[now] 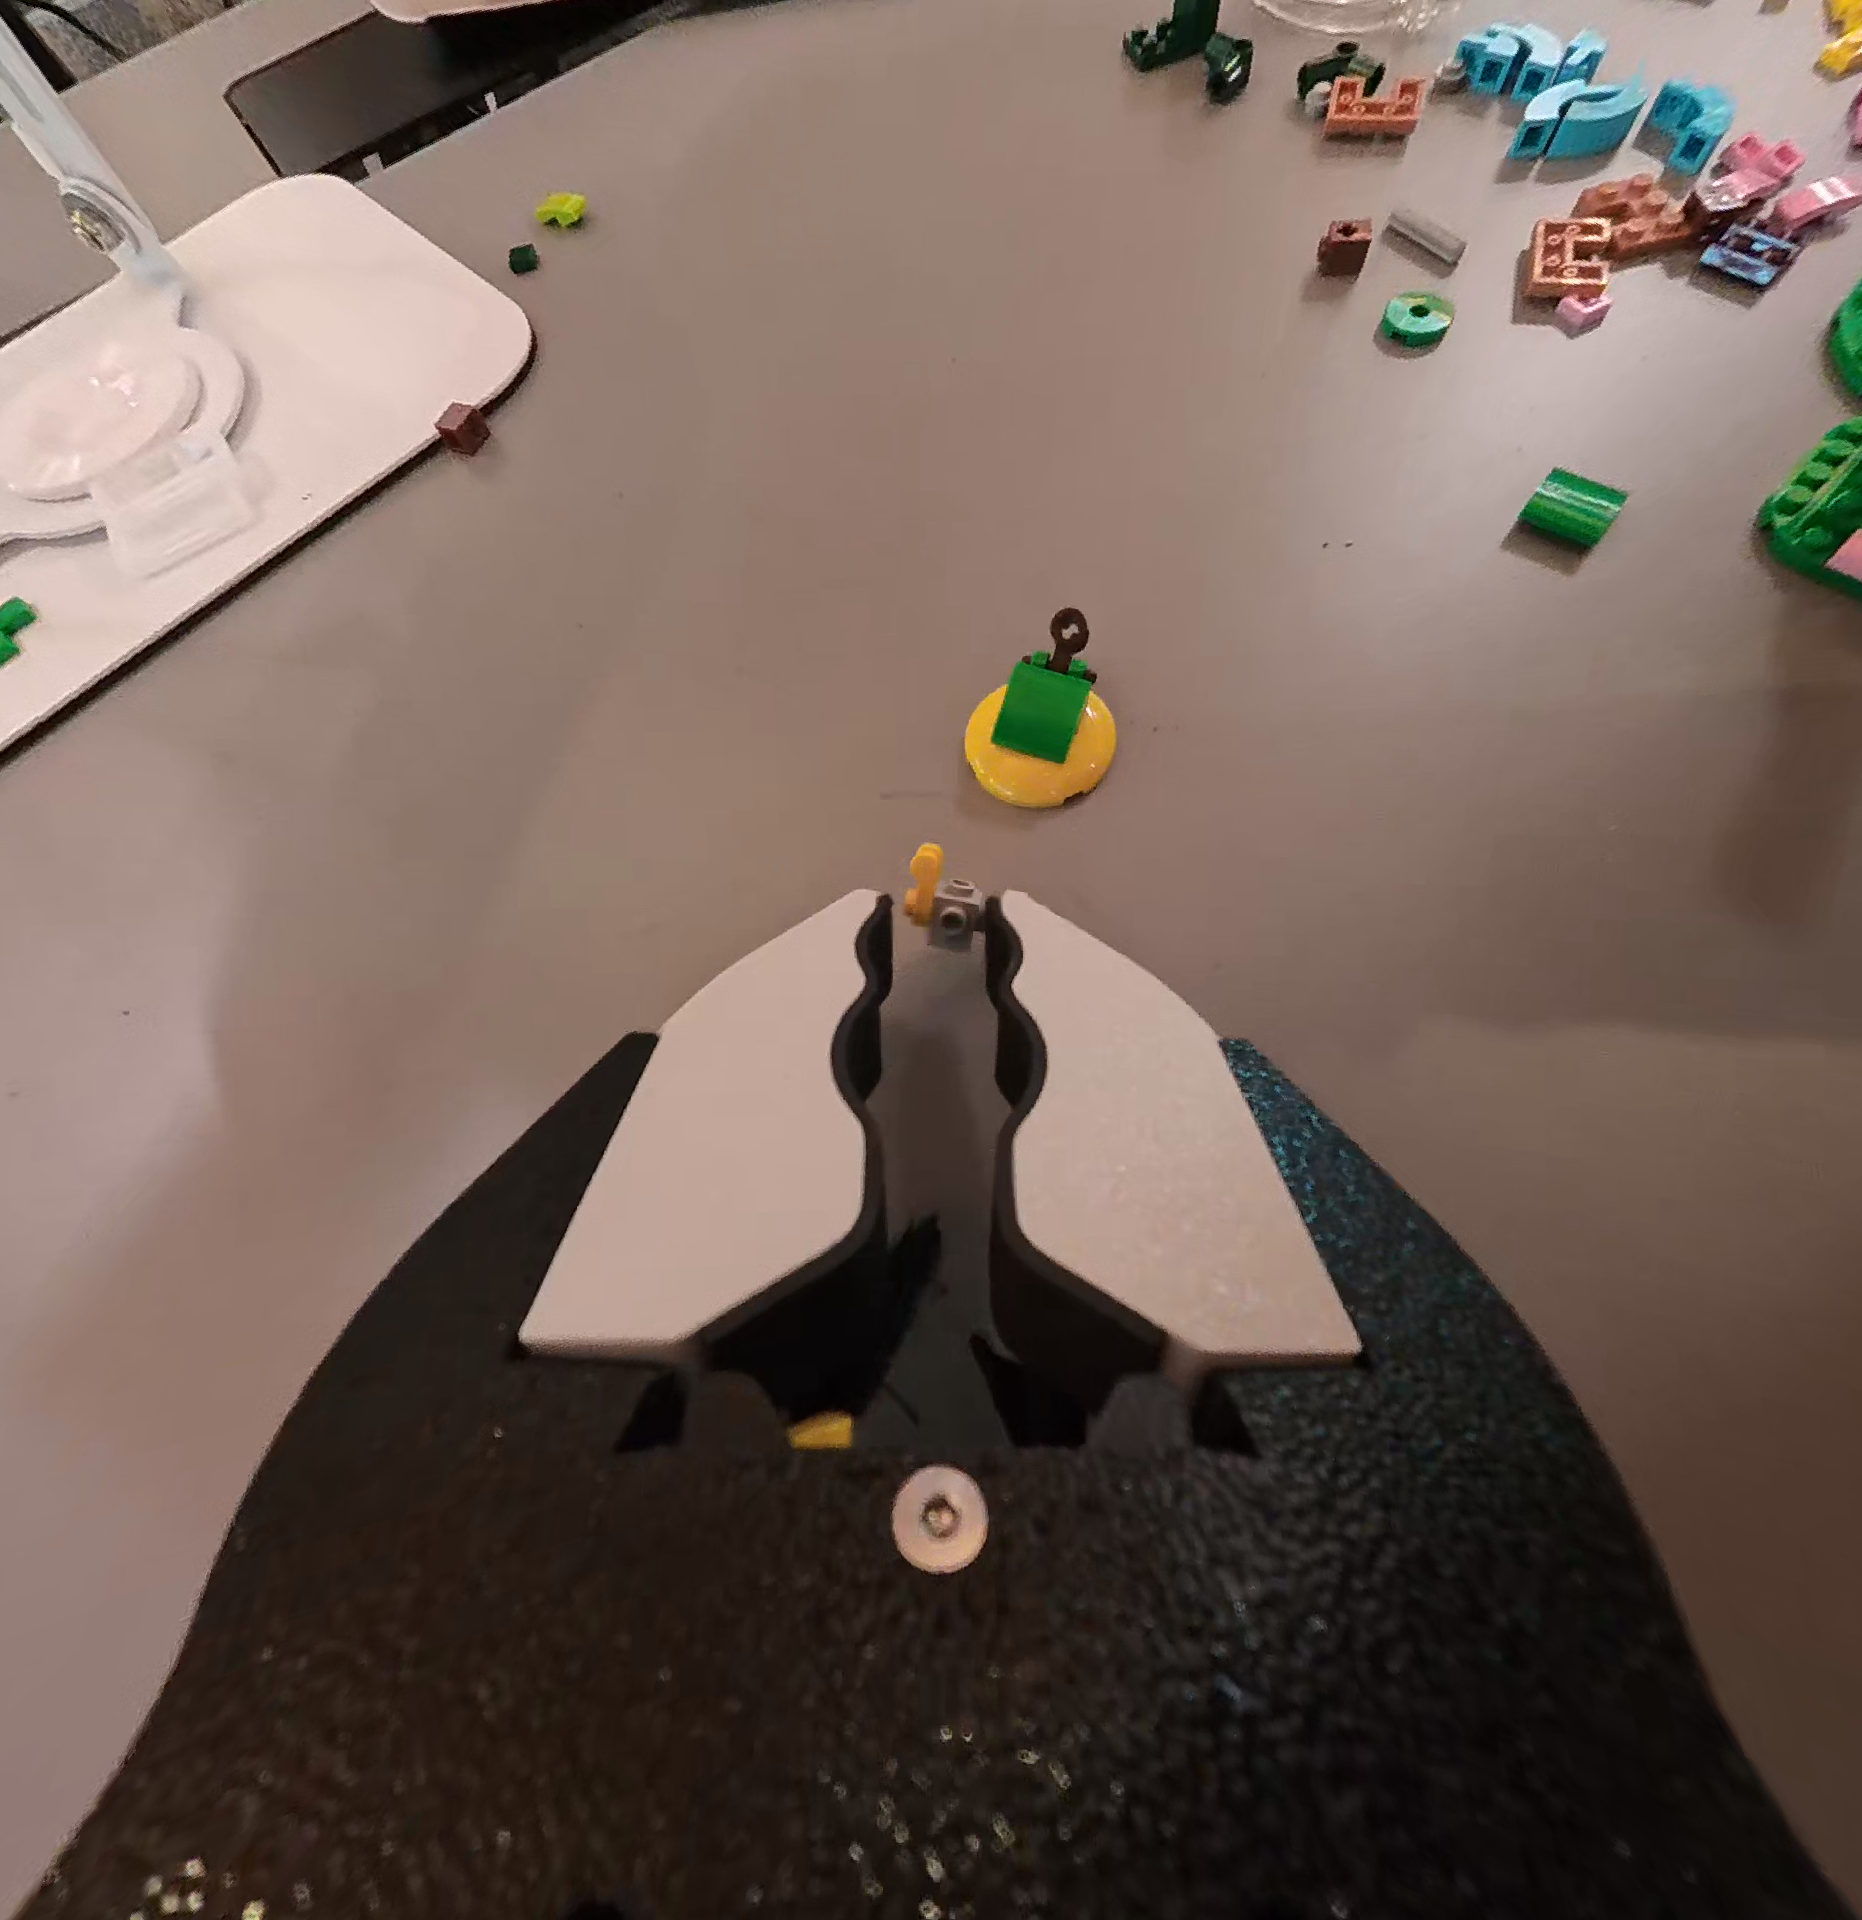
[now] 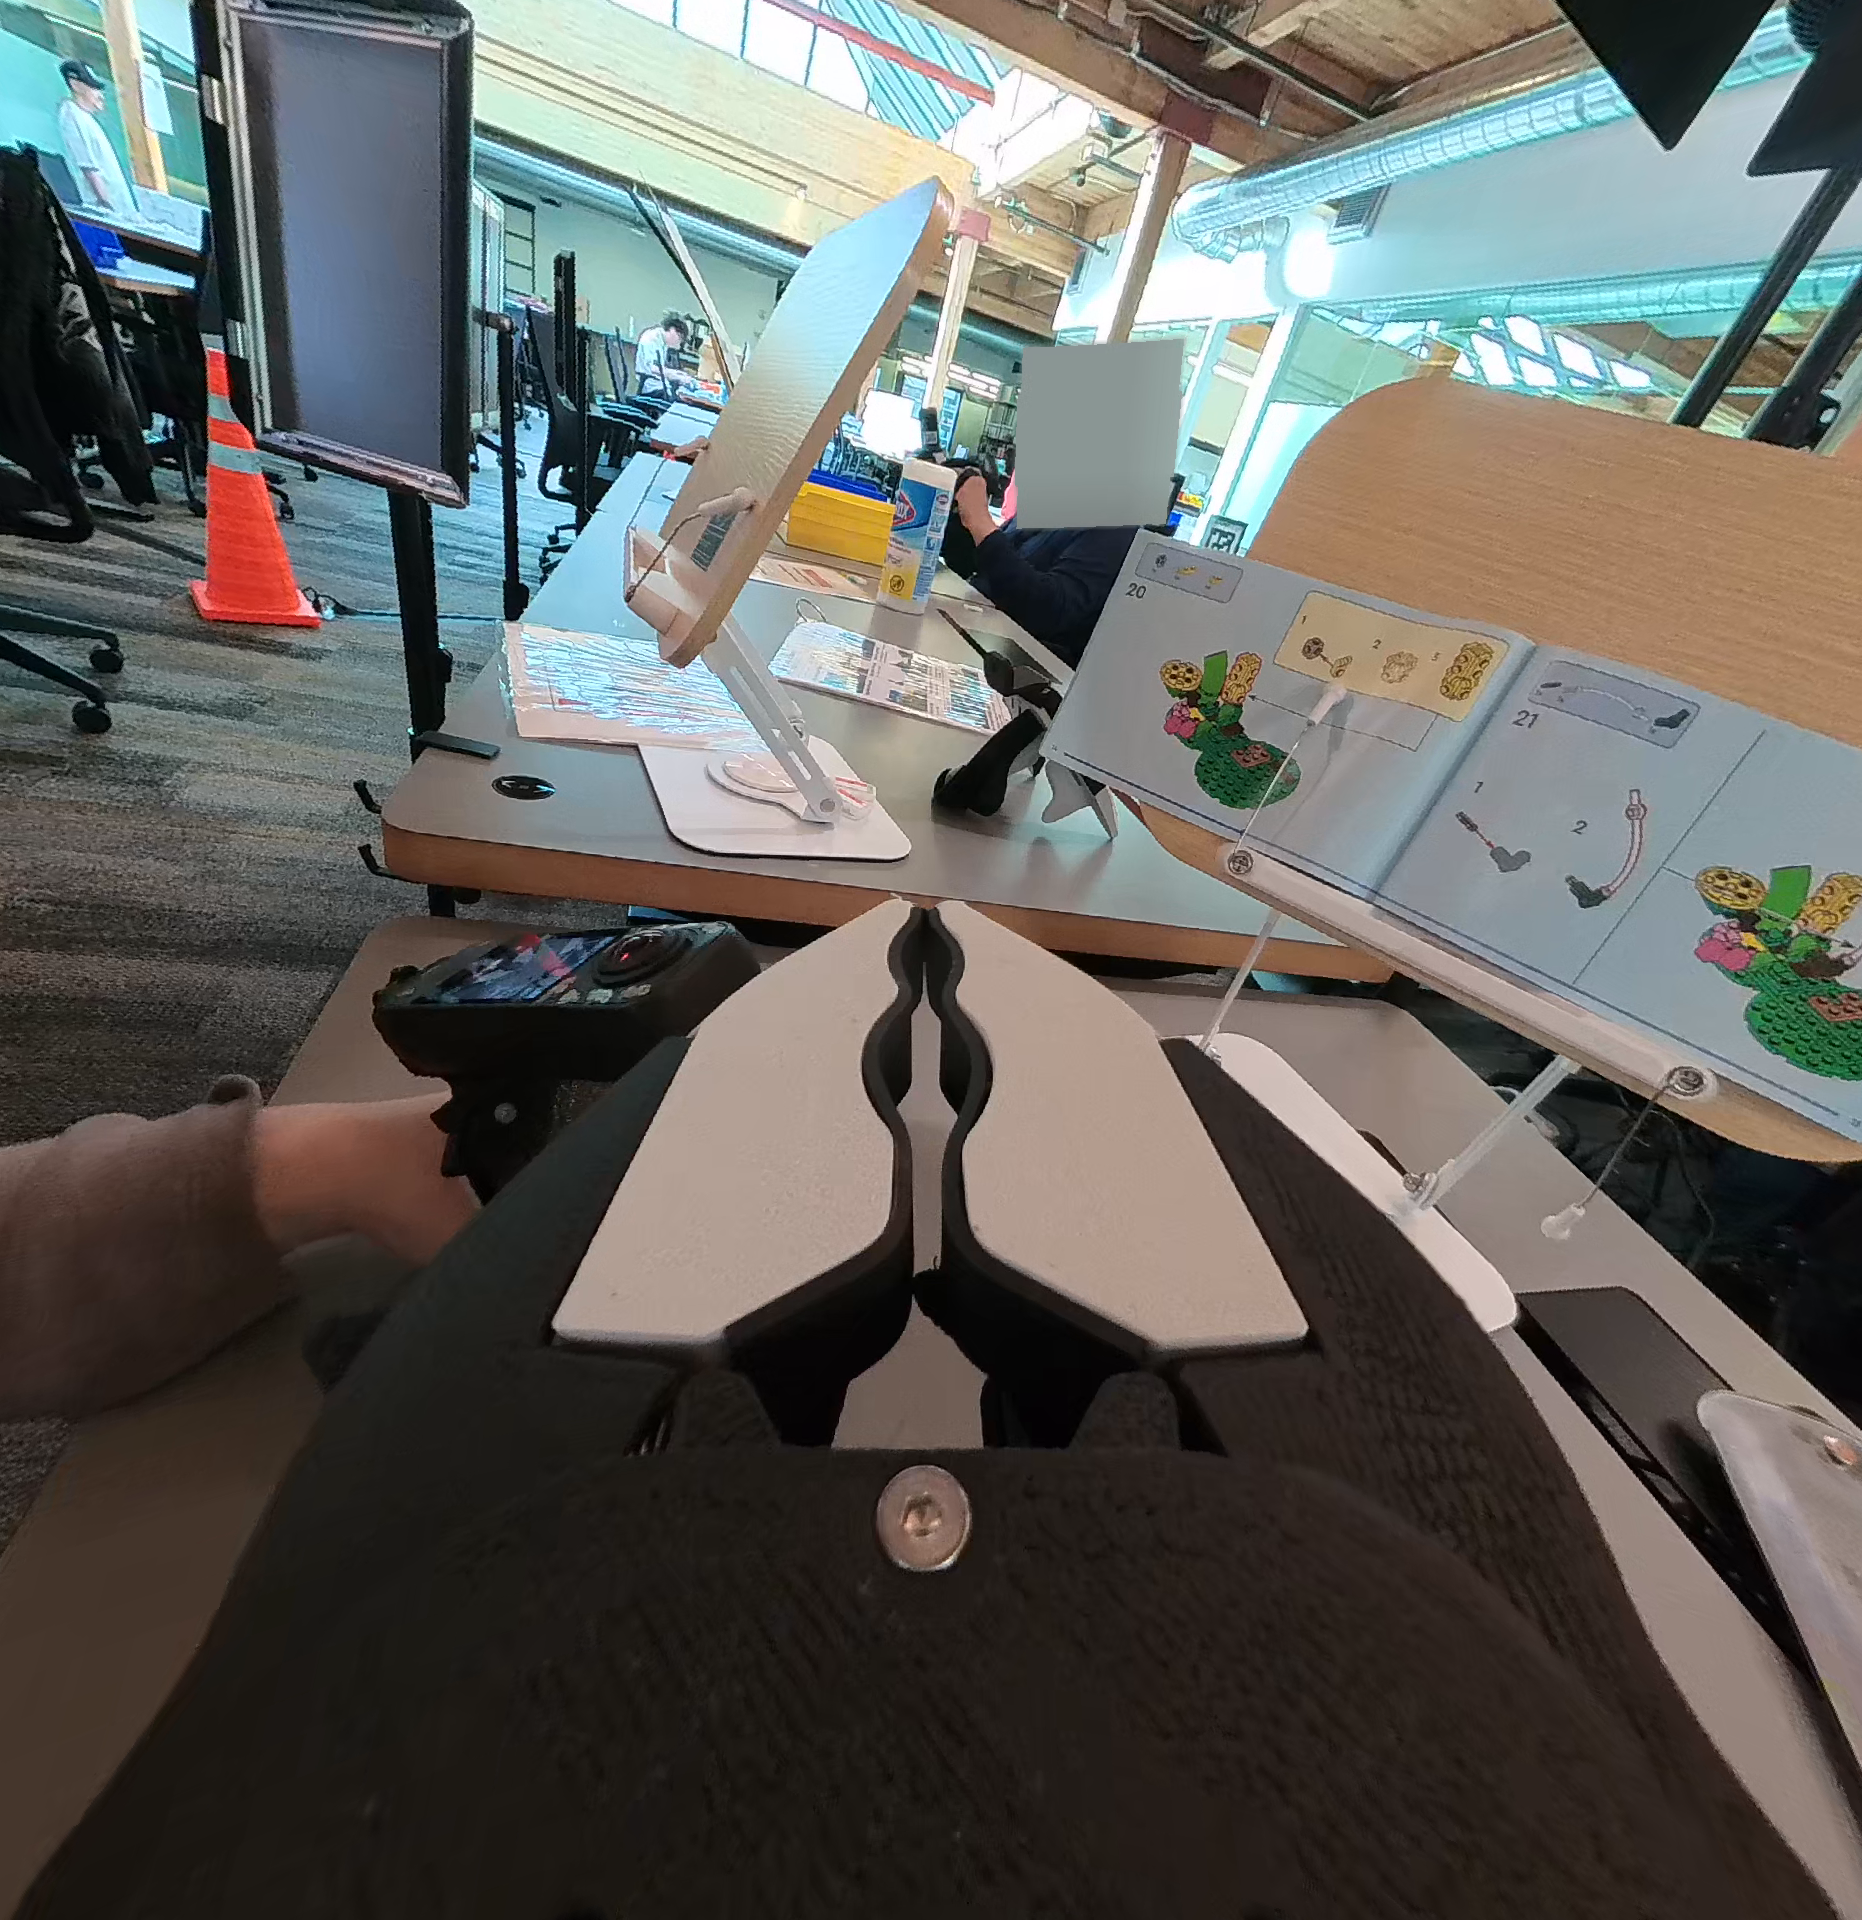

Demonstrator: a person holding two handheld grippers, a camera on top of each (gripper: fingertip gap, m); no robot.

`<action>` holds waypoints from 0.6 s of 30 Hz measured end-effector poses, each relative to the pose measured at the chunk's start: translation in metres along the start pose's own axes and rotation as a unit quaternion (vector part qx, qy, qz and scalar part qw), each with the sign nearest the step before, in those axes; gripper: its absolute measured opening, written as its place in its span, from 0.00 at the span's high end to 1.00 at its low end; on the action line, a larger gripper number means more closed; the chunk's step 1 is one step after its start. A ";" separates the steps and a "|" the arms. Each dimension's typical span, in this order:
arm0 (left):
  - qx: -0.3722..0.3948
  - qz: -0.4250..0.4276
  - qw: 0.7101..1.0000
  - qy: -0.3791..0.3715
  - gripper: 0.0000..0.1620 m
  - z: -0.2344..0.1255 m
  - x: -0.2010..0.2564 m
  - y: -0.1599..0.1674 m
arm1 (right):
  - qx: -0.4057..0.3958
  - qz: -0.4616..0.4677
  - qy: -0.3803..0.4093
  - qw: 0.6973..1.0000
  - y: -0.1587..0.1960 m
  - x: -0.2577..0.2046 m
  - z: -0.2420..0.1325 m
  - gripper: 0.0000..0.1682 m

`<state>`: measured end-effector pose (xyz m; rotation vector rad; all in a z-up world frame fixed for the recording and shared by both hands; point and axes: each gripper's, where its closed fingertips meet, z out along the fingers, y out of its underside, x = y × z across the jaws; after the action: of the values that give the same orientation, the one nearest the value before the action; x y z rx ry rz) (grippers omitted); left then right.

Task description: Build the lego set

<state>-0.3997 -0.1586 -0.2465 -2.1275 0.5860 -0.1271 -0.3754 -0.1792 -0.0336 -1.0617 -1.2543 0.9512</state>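
Left wrist: left gripper [image 1: 939, 906] is sitting parted around the tiny grey brick [image 1: 957, 915] with its yellow clip [image 1: 924, 880], on the table at 12 o'clock off the tips, likely light, rigid, slippery, so pinching the grey flats looks best; right wrist: right gripper [image 2: 926, 918] is hanging clenched, empty, facing the instruction booklet [image 2: 1467, 790] at 2 o'clock.

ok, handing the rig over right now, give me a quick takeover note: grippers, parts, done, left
Left gripper: fingers apart, tips flanking a small grey studded brick with a yellow clip piece; grip not visibly closed.
Right gripper: shut, empty, raised and aimed at the open instruction booklet on its wooden stand.
Parts: round yellow plate with green slope brick and dark brown key-shaped piece sits just beyond the left tips. Loose coloured bricks lie far right; the green studded base build is at the right edge.
Done: yellow-plate subassembly partly stacked.
Left: grasp the grey and yellow piece, probably join it to a subassembly, then continue.
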 end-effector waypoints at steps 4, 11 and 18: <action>-0.025 -0.017 0.999 0.013 0.84 0.003 0.002 0.007 | -0.002 0.004 -0.004 1.000 0.001 -0.001 0.000 1.00; 0.003 -0.012 1.000 -0.006 0.82 -0.004 -0.008 0.002 | -0.032 0.005 -0.012 0.999 0.011 0.000 -0.001 1.00; 0.096 0.025 0.994 -0.054 0.77 -0.034 -0.035 -0.011 | -0.079 -0.004 -0.036 0.996 0.028 -0.002 -0.005 1.00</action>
<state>-0.4373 -0.1630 -0.2129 -1.9197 0.5407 -0.0372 -0.3697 -0.1748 -0.0613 -1.1528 -1.4119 0.9015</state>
